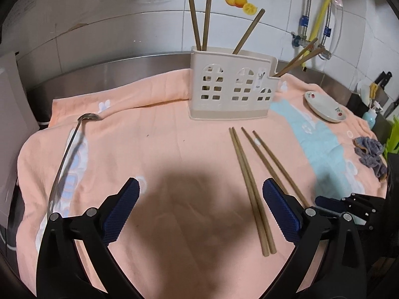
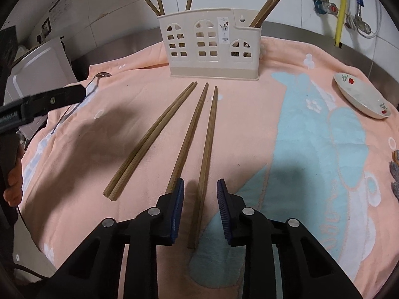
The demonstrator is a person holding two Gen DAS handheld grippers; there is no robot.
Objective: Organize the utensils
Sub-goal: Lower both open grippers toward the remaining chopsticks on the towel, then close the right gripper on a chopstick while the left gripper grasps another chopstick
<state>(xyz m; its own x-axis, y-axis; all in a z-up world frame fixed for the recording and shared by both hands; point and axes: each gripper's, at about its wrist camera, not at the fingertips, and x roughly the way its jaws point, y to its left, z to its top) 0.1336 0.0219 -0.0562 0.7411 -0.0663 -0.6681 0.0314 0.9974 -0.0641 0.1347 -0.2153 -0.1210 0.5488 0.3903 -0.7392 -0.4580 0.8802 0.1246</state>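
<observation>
Several brown chopsticks lie loose on the peach towel (image 2: 74, 174) in front of the beige utensil holder (image 2: 212, 44). My right gripper (image 2: 200, 184) is low over them, open, with one chopstick (image 2: 208, 137) lying between its pads, untouched. A second chopstick (image 2: 190, 134) runs under its left finger, and a pair (image 2: 152, 139) lies further left. My left gripper (image 1: 199, 186) stands wide open above bare towel, with the same pair (image 1: 249, 186) just inside its right finger. More chopsticks (image 1: 199, 22) stand in the holder (image 1: 232, 87). A steel ladle (image 1: 64, 159) lies at the towel's left edge.
A white saucer (image 1: 324, 108) with red flowers sits at the right of the towel, and a grey rag (image 1: 369, 154) lies past it. Tiled wall, pipes and a yellow hose (image 2: 340, 12) stand behind. A hand (image 2: 13, 184) holds the left gripper's handle.
</observation>
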